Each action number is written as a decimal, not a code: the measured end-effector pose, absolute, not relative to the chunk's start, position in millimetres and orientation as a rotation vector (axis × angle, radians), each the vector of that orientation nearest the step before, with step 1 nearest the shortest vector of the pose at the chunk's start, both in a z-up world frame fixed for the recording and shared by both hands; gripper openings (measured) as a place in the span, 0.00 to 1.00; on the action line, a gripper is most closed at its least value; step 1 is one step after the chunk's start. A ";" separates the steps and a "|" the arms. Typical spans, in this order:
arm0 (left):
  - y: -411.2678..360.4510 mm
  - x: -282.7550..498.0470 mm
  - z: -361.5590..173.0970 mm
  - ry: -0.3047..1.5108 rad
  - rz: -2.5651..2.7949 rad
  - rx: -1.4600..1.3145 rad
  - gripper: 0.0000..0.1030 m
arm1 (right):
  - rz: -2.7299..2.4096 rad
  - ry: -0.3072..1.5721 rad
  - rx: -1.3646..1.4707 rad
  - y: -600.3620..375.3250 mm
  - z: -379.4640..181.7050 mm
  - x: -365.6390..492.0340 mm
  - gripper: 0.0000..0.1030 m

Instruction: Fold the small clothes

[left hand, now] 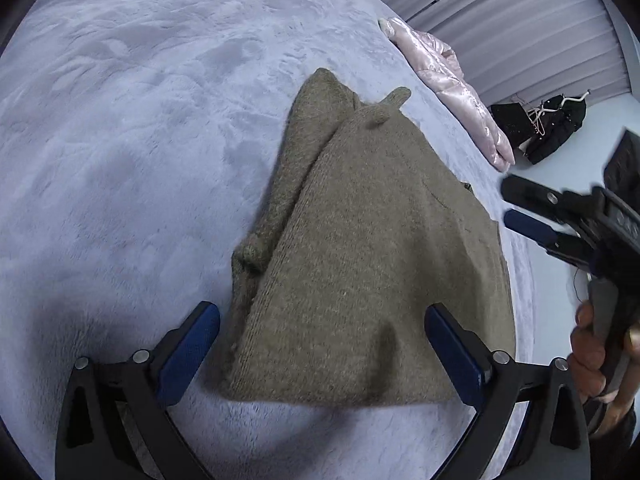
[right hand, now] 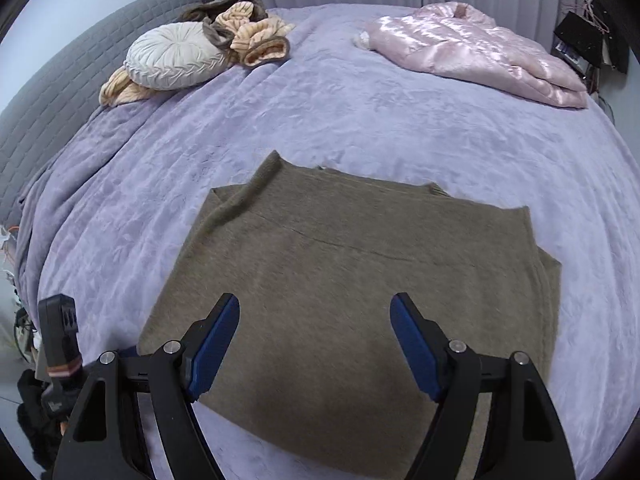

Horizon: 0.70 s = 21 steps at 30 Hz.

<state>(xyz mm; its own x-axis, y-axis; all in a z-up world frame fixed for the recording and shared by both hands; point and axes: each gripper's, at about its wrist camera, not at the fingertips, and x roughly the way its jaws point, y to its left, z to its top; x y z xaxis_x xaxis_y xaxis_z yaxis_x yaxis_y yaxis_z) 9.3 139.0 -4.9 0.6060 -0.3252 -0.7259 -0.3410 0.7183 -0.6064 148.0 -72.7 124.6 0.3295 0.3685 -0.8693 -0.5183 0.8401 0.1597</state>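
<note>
An olive-brown knitted sweater point(left hand: 360, 248) point(right hand: 360, 276) lies flat and partly folded on the lilac bedspread point(left hand: 120, 160) point(right hand: 320, 100), one sleeve laid along its side. My left gripper point(left hand: 322, 316) hovers open over the sweater's near hem, blue pads wide apart and nothing between them. In the right wrist view my right gripper point(right hand: 315, 308) also stands open above the sweater, holding nothing. The right gripper point(left hand: 516, 204) shows again at the right edge of the left wrist view, off the sweater's side, held by a hand point(left hand: 592, 356).
A shiny pink puffer jacket point(right hand: 476, 52) point(left hand: 452, 84) lies at the far right of the bed. A round white cushion point(right hand: 172, 58) and peach-and-brown clothes point(right hand: 256, 32) sit by the grey headboard point(right hand: 80, 64). Dark items point(left hand: 548, 128) lie on the floor beyond the bed's edge.
</note>
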 end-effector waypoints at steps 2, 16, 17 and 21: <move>139.9 13.9 -5.9 0.927 -0.005 -0.785 0.99 | 0.587 1.156 -0.174 -40.2 110.8 167.4 0.78; 115.1 46.8 -3.7 0.951 0.084 -0.492 0.91 | 0.545 1.433 -0.286 123.1 42.1 238.9 0.78; 113.0 47.6 -3.4 0.949 0.091 -0.477 0.90 | 0.538 1.443 -0.307 129.4 38.9 240.0 0.78; 108.2 52.9 -2.9 0.943 0.107 -0.452 0.85 | 0.499 1.503 -0.421 149.1 20.4 237.9 0.85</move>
<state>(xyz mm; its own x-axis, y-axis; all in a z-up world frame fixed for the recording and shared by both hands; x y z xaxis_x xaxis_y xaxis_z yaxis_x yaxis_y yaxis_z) 52.9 108.2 -2.9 0.5900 -0.1054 -0.8005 -0.2827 0.9017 -0.3271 237.9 149.1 20.4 0.0027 0.0522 -0.9986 -0.5559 0.8302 0.0419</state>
